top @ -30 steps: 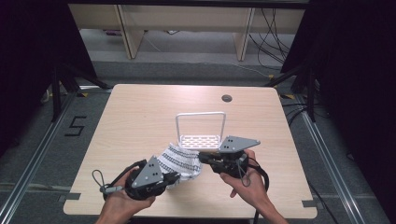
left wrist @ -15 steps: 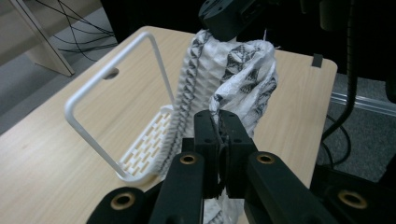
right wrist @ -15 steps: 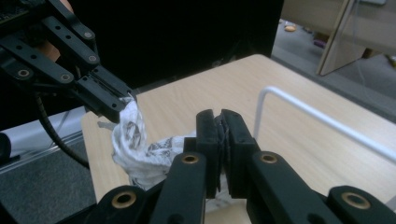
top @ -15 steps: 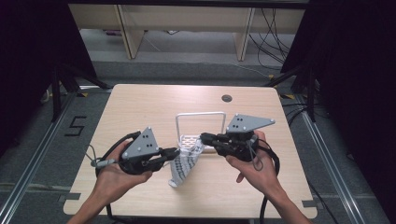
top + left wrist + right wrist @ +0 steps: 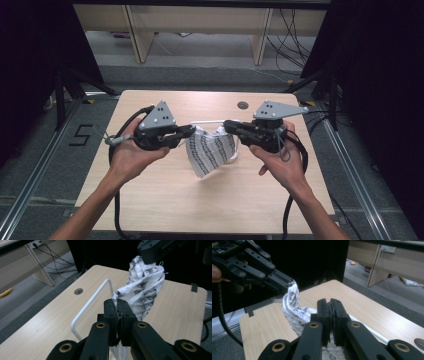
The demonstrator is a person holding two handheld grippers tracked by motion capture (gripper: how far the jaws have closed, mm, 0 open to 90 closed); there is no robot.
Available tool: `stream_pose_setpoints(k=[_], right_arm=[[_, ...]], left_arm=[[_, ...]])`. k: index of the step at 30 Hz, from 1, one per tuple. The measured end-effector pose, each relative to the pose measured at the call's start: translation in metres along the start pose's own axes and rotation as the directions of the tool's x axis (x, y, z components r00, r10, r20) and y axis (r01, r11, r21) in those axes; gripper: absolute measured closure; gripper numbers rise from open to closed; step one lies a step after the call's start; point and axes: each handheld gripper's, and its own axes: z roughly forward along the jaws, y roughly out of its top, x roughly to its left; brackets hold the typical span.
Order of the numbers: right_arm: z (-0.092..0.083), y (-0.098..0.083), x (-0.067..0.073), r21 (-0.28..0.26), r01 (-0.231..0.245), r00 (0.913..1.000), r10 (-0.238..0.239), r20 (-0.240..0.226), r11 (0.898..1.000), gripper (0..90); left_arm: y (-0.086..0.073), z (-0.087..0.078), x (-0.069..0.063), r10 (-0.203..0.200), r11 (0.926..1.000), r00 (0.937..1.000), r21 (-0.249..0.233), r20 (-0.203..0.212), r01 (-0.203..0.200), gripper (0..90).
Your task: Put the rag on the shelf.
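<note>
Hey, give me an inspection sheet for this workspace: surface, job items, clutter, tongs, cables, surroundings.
Surface: light wooden table with a round cable hole near the far edge.
Job's things: black-and-white patterned cloth held up above the table between both tongs; white wire rack standing on the table behind it.
Clutter: nothing seen.
Tongs: left tongs shut on one corner of the cloth; right tongs shut on the other corner.
Cables: one black cable trails from the left tongs and one from the right; loose wires on the floor beyond.
Surroundings: grey floor, pale desk legs behind, dark curtains at both sides.
</note>
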Motion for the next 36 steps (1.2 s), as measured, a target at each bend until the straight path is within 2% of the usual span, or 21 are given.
stream_pose_setpoints(k=[5, 6, 7, 8, 9, 10, 13, 15, 16, 17, 18, 24, 25, 27, 28, 30, 31, 32, 34, 35, 36], right_arm=[[0.005, 0.006, -0.009, -0.016, -0.011, 0.9995, 0.011, 0.029, 1.0, 87.3], [0.006, 0.007, -0.011, -0.023, -0.027, 0.9993, 0.028, 0.024, 0.999, 87.3], [0.008, 0.008, -0.012, -0.029, -0.025, 0.9988, 0.026, 0.043, 0.999, 87.4], [0.008, 0.01, -0.015, -0.021, -0.018, 0.9992, 0.019, 0.035, 1.0, 87.4], [0.009, 0.011, -0.016, -0.023, -0.039, 0.9985, 0.04, 0.038, 0.999, 87.4], [0.009, 0.011, -0.016, -0.023, -0.039, 0.9985, 0.04, 0.038, 0.999, 87.4], [0.012, 0.017, -0.024, -0.029, -0.027, 0.9977, 0.029, 0.062, 0.999, 87.3], [0.012, 0.021, -0.027, -0.034, -0.043, 0.997, 0.045, 0.064, 0.999, 87.4], [0.013, 0.023, -0.03, -0.041, -0.029, 0.9971, 0.031, 0.069, 0.999, 87.4], [0.013, 0.025, -0.031, -0.044, -0.05, 0.996, 0.053, 0.073, 0.998, 87.4], [0.013, 0.027, -0.034, -0.044, -0.036, 0.9956, 0.039, 0.085, 0.998, 87.4], [0.019, 0.036, -0.046, -0.047, -0.054, 0.9935, 0.058, 0.098, 0.997, 87.3], [0.021, 0.038, -0.05, -0.042, -0.046, 0.993, 0.05, 0.107, 0.998, 87.3], [0.024, 0.04, -0.056, -0.042, -0.068, 0.9911, 0.073, 0.111, 0.997, 87.3], [0.024, 0.04, -0.056, -0.042, -0.068, 0.9911, 0.073, 0.111, 0.997, 87.3], [0.028, 0.042, -0.062, -0.046, -0.082, 0.9889, 0.087, 0.12, 0.996, 87.3], [0.033, 0.044, -0.069, -0.047, -0.082, 0.9889, 0.087, 0.121, 0.996, 87.2], [0.033, 0.044, -0.069, -0.047, -0.082, 0.9889, 0.087, 0.121, 0.996, 87.2], [0.04, 0.046, -0.077, -0.025, -0.102, 0.9849, 0.104, 0.138, 0.994, 87.2], [0.04, 0.046, -0.077, -0.025, -0.102, 0.9849, 0.104, 0.138, 0.994, 87.2], [0.047, 0.046, -0.085, -0.022, -0.12, 0.9818, 0.122, 0.146, 0.993, 87.2]], left_arm=[[0.009, 0.007, 0.01, -0.011, 0.9997, 0.9998, -0.024, -0.016, 0.01, 86.8], [0.011, 0.009, 0.012, -0.016, 0.9995, 0.9997, -0.027, -0.02, 0.016, 86.8], [0.015, 0.012, 0.016, -0.019, 0.9993, 0.9994, -0.033, -0.031, 0.018, 86.8], [0.018, 0.014, 0.019, -0.022, 0.999, 0.999, -0.039, -0.038, 0.021, 86.8], [0.018, 0.014, 0.019, -0.022, 0.999, 0.999, -0.039, -0.038, 0.021, 86.8], [0.021, 0.015, 0.022, -0.021, 0.999, 0.9987, -0.041, -0.046, 0.019, 86.8], [0.03, 0.021, 0.03, -0.039, 0.9972, 0.9977, -0.066, -0.055, 0.035, 86.7], [0.034, 0.024, 0.034, -0.051, 0.996, 0.997, -0.076, -0.058, 0.046, 86.7], [0.034, 0.024, 0.034, -0.051, 0.996, 0.997, -0.076, -0.058, 0.046, 86.7], [0.037, 0.027, 0.038, -0.066, 0.9946, 0.9961, -0.084, -0.058, 0.061, 86.7], [0.039, 0.029, 0.04, -0.072, 0.9943, 0.9955, -0.083, -0.061, 0.067, 86.7], [0.048, 0.041, 0.053, -0.101, 0.9923, 0.9917, -0.079, -0.079, 0.095, 86.7], [0.049, 0.043, 0.055, -0.111, 0.9909, 0.9904, -0.086, -0.082, 0.104, 86.6], [0.053, 0.046, 0.06, -0.124, 0.9889, 0.9877, -0.093, -0.094, 0.116, 86.6], [0.053, 0.046, 0.06, -0.124, 0.9889, 0.9877, -0.093, -0.094, 0.116, 86.6], [0.056, 0.052, 0.066, -0.14, 0.9869, 0.9845, -0.096, -0.106, 0.13, 86.5], [0.058, 0.058, 0.071, -0.16, 0.9845, 0.9809, -0.091, -0.111, 0.15, 86.5], [0.058, 0.058, 0.071, -0.16, 0.9845, 0.9809, -0.091, -0.111, 0.15, 86.5], [0.059, 0.068, 0.081, -0.192, 0.9795, 0.9739, -0.086, -0.121, 0.182, 86.4], [0.059, 0.068, 0.081, -0.192, 0.9795, 0.9739, -0.086, -0.121, 0.182, 86.5], [0.056, 0.078, 0.088, -0.22, 0.9744, 0.9668, -0.077, -0.131, 0.211, 86.4]])
